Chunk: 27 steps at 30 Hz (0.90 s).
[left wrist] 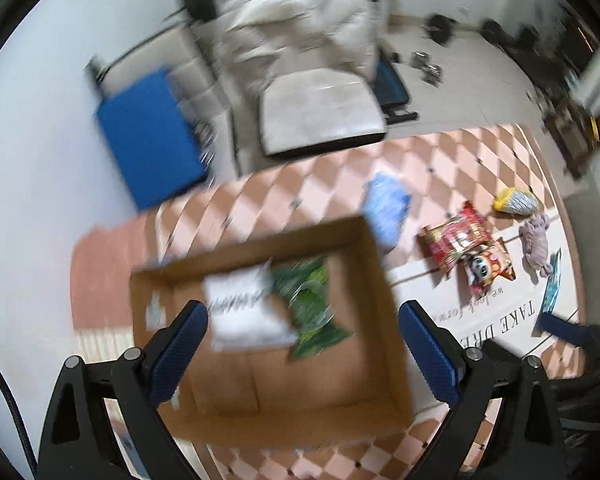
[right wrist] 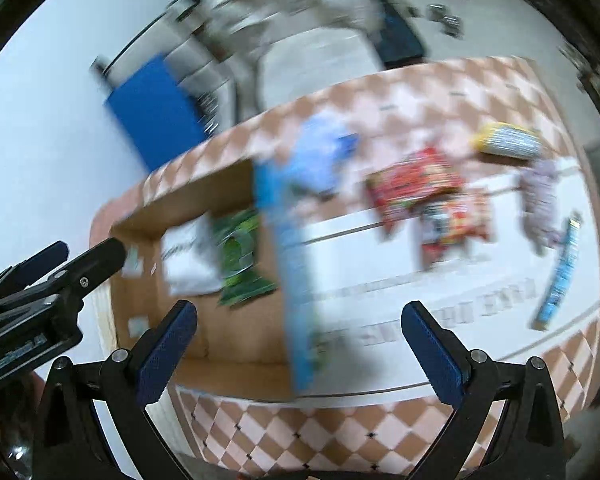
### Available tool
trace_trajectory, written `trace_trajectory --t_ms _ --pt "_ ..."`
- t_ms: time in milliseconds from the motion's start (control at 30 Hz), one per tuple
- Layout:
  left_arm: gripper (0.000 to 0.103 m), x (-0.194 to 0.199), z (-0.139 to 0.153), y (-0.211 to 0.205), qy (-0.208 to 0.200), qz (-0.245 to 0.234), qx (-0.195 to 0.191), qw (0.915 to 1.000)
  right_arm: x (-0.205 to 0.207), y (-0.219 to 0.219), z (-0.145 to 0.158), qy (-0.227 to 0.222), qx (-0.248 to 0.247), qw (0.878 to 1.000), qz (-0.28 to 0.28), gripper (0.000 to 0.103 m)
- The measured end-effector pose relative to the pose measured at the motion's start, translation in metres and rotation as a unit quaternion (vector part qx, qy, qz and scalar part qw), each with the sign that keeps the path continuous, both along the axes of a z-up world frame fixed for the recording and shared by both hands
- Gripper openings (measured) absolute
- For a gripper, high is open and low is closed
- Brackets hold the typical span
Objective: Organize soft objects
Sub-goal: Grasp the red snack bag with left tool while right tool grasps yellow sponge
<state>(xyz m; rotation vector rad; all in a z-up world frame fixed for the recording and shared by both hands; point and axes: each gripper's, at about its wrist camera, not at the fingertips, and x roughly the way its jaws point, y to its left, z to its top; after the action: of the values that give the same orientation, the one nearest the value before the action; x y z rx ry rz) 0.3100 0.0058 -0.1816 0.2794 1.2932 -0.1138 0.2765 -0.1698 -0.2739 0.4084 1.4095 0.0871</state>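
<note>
A cardboard box [left wrist: 380,344] [right wrist: 140,296] lies on the checkered mat and holds a white packet [left wrist: 244,312] [right wrist: 188,256] and a green packet [left wrist: 312,300] [right wrist: 240,264]. My left gripper [left wrist: 300,344] is open and empty above the box. My right gripper [right wrist: 300,348] is open and empty over the box's right wall. On the mat to the right lie a light blue cloth [left wrist: 388,208] [right wrist: 320,156], two red snack packets [left wrist: 456,240] [right wrist: 416,188], a yellow-grey bag [left wrist: 516,201] [right wrist: 506,142], a pale purple soft toy [left wrist: 536,240] [right wrist: 540,204] and a thin blue packet [left wrist: 552,288] [right wrist: 560,276].
A white mat with lettering [left wrist: 512,320] [right wrist: 380,264] lies over the checkered floor mat [left wrist: 332,180]. Behind stand a blue panel [left wrist: 148,136] [right wrist: 156,108], a white cushioned seat [left wrist: 324,108] and black dumbbells [left wrist: 440,28]. The left gripper's body [right wrist: 40,292] shows at the right view's left edge.
</note>
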Motion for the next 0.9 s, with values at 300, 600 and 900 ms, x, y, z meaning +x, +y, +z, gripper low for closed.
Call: trace_trajectory --t_ms 300,600,900 --pt "0.098 0.059 -0.111 -0.183 0.091 -0.215 0.097 0.9675 0.030 -0.190 -0.044 0.048 0.011 0.987 -0.150 0.103" --pt "0.098 0.060 -0.227 -0.246 0.189 -0.291 0.137 0.9280 0.084 -0.264 -0.120 0.117 0.100 0.960 -0.235 0.101" --pt "0.053 0.093 -0.253 -0.204 0.267 -0.092 0.053 0.9580 0.138 -0.258 -0.180 0.173 0.086 0.948 -0.253 0.087"
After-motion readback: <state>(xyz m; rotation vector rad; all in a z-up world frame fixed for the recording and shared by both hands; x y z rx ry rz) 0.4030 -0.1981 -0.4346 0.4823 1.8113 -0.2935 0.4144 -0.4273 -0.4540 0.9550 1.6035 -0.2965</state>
